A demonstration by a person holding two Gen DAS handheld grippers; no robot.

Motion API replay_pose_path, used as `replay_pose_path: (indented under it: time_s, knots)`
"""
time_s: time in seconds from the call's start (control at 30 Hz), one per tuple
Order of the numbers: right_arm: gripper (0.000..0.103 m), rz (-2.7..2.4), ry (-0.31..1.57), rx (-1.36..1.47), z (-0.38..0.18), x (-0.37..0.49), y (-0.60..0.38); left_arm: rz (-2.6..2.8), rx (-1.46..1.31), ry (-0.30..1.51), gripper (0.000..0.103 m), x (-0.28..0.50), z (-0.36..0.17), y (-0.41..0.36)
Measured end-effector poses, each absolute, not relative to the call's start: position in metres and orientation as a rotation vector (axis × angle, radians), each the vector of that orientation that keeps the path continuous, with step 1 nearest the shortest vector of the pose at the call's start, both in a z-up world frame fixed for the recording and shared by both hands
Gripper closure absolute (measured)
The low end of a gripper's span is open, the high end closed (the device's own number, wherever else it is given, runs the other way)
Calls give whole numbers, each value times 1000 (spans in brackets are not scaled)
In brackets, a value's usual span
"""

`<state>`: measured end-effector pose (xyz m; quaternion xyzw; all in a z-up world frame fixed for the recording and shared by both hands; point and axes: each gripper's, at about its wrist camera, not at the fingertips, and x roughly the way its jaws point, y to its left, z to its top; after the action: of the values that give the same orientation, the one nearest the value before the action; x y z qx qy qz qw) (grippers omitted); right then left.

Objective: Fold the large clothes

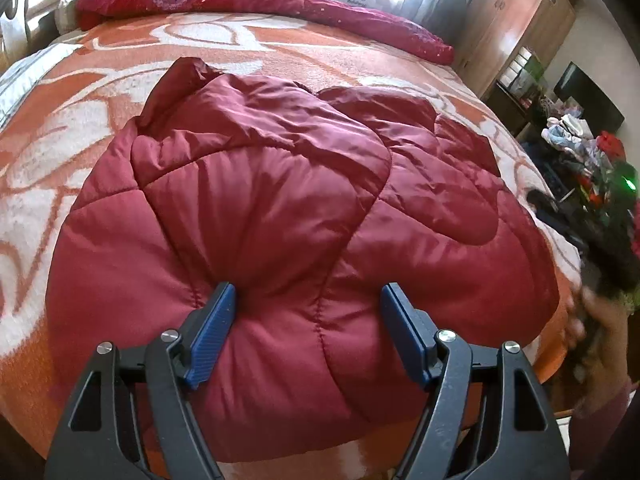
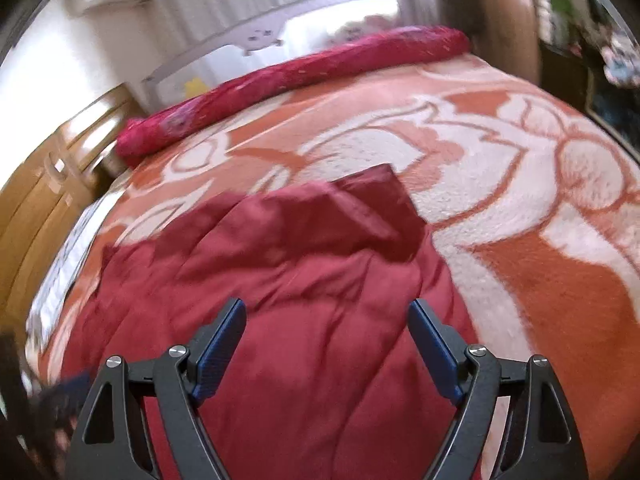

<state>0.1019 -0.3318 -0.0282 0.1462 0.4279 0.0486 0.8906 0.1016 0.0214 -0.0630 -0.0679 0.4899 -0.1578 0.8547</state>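
Note:
A dark red quilted jacket point(image 1: 280, 200) lies bunched and partly folded on a bed with an orange and white blanket point(image 1: 80, 128). My left gripper point(image 1: 309, 294) stands open low over the jacket's near edge. A padded bulge sits between its blue pads, and the left fingertip point(image 1: 224, 304) dents the fabric. In the blurred right wrist view the jacket point(image 2: 280, 280) spreads below my right gripper point(image 2: 327, 306), which is open with nothing between its fingers. A flat flap of the jacket point(image 2: 372, 200) points toward the far side of the blanket point(image 2: 540, 280).
A long bright red roll of bedding point(image 1: 260, 4) point(image 2: 300, 76) lies along the bed's far edge. A wooden wardrobe point(image 1: 520, 20) and a heap of mixed clothes point(image 1: 580, 148) are to the right. A blurred hand point(image 1: 596, 320) shows at the right edge. A wooden cabinet point(image 2: 48, 184) stands left.

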Motion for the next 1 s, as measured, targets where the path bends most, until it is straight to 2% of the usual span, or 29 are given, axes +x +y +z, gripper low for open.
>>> replay_pose_path:
  time_s: [0.17,0.4,0.6,1.0]
  knots:
    - [19,196,912,194,-27,74,-300,-329,-127,1020,28,99,-64,19]
    - [17,195,967,102,-49,77,-270,-325,-122,1020,28,96,-64,17]
    - [14,142,1022,187,-75,77,-297,-300,-99,1016,28,92,-66,13]
    - [14,111,1007,203,-80,66,-299,-284,-63,1007,26,92,-64,10]
